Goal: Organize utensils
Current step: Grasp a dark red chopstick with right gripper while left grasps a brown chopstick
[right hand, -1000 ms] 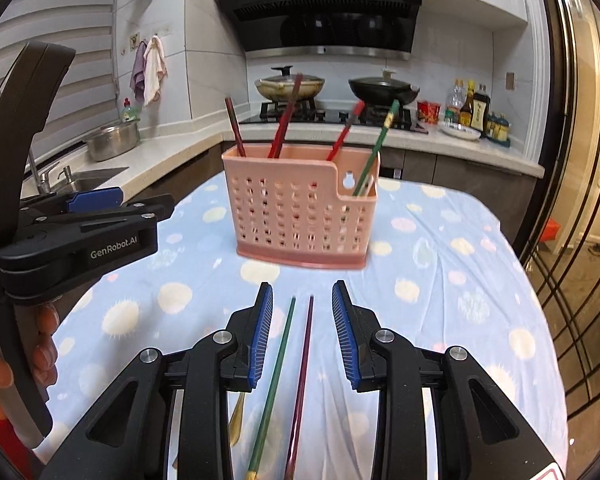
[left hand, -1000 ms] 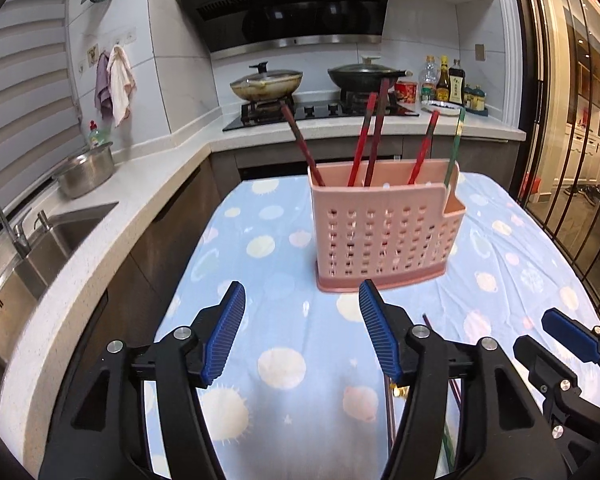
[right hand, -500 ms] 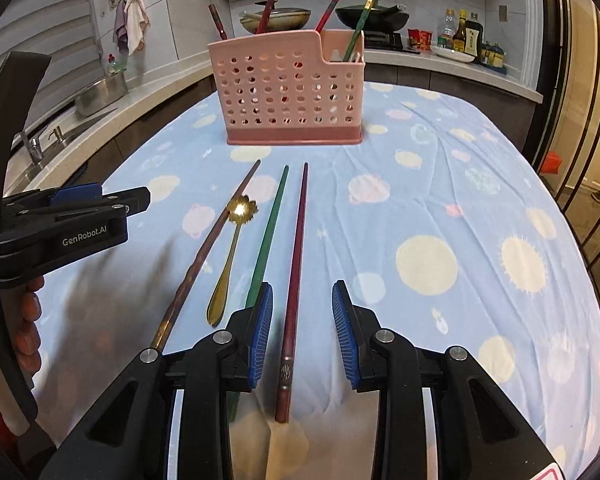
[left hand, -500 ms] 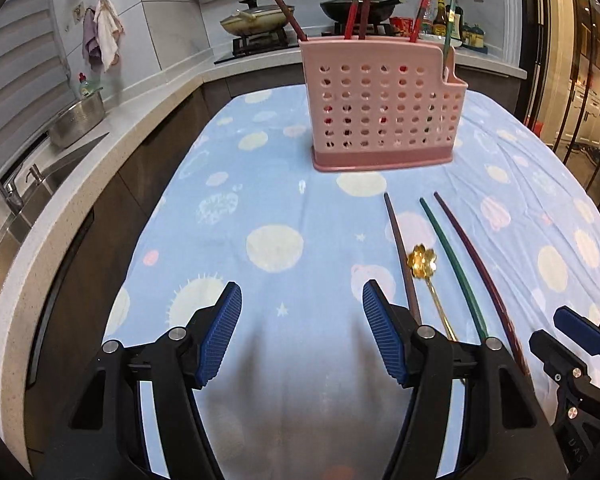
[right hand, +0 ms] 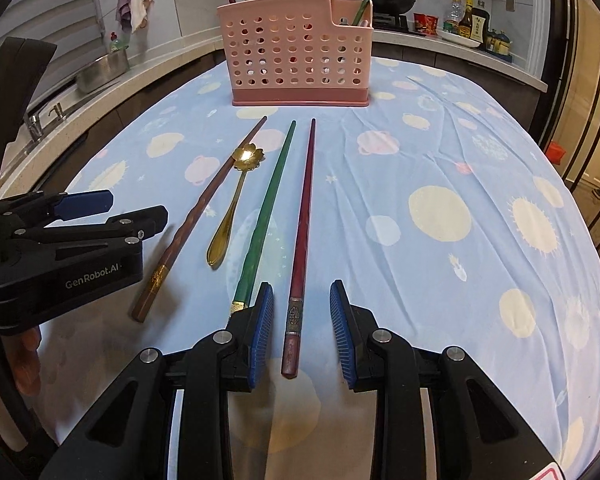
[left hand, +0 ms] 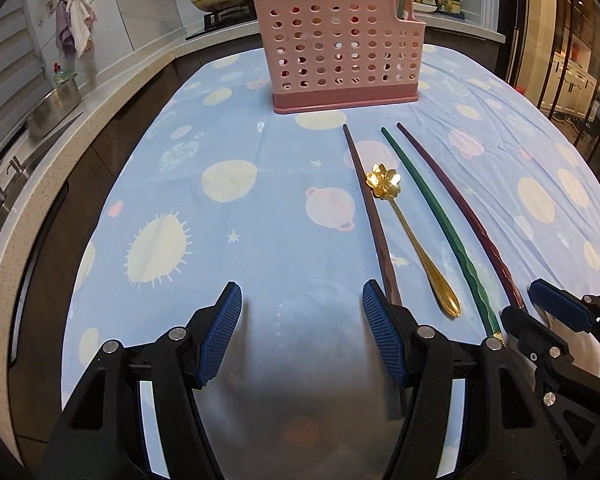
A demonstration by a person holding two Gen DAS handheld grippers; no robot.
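Dark-red chopstick (right hand: 300,240) lies on the worktop between my right gripper (right hand: 302,330)'s unclenched, just-narrowing pads, lined up for grabbing. Left gripper (left hand: 302,334) hangs released, empty; pink basket (right hand: 296,52) waits beyond.

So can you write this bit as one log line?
left claw: open, empty | right claw: open, closing around red chopstick | gold spoon: on cloth | basket: upright
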